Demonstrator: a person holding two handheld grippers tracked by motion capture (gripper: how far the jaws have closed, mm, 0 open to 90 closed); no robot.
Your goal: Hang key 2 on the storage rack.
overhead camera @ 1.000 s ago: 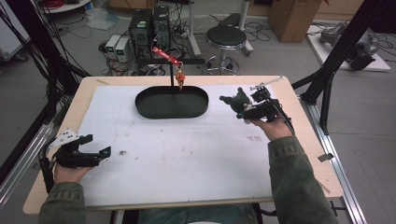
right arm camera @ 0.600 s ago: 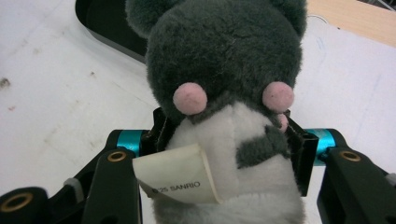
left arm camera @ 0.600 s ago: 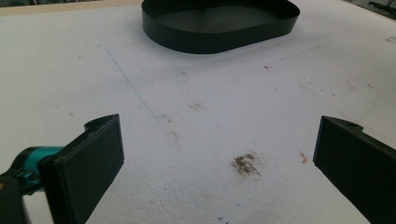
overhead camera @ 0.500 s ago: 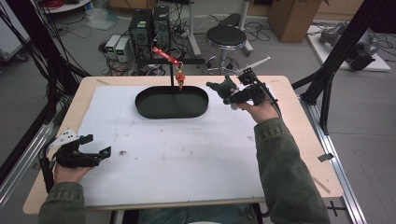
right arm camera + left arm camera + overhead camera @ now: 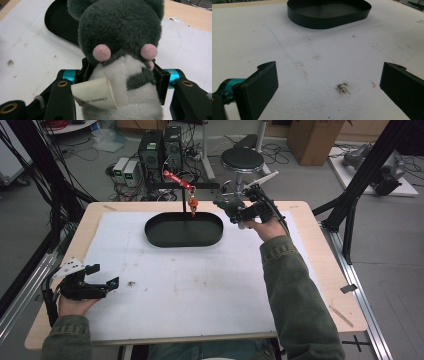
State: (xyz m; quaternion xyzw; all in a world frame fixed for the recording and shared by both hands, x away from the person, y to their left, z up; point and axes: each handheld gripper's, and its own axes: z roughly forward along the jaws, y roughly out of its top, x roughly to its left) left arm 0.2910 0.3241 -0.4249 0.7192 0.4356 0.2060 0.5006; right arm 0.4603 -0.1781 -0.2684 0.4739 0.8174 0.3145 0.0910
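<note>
The right hand-held gripper (image 5: 231, 209) is clamped on a grey and white plush toy (image 5: 120, 50), its jaws pressed into the toy's soft body on both sides, with a small cloth label hanging at the front. In the high view the toy (image 5: 226, 206) is held in the air at the far right of the bench (image 5: 320, 285), just beside the right end of the black oval tray (image 5: 184, 238) and a little above its rim. Judging from this, the pick-up is done and the carry is nearly done; what is left is to bring the toy over the tray's open floor, lower it and let go. The tray looks bare inside. The left hand-held gripper (image 5: 102, 279) rests at the near left of the bench with its jaws wide apart and nothing between them, well away from the tray. A red tag (image 5: 178, 179) hangs from a stand behind the tray's far edge.
</note>
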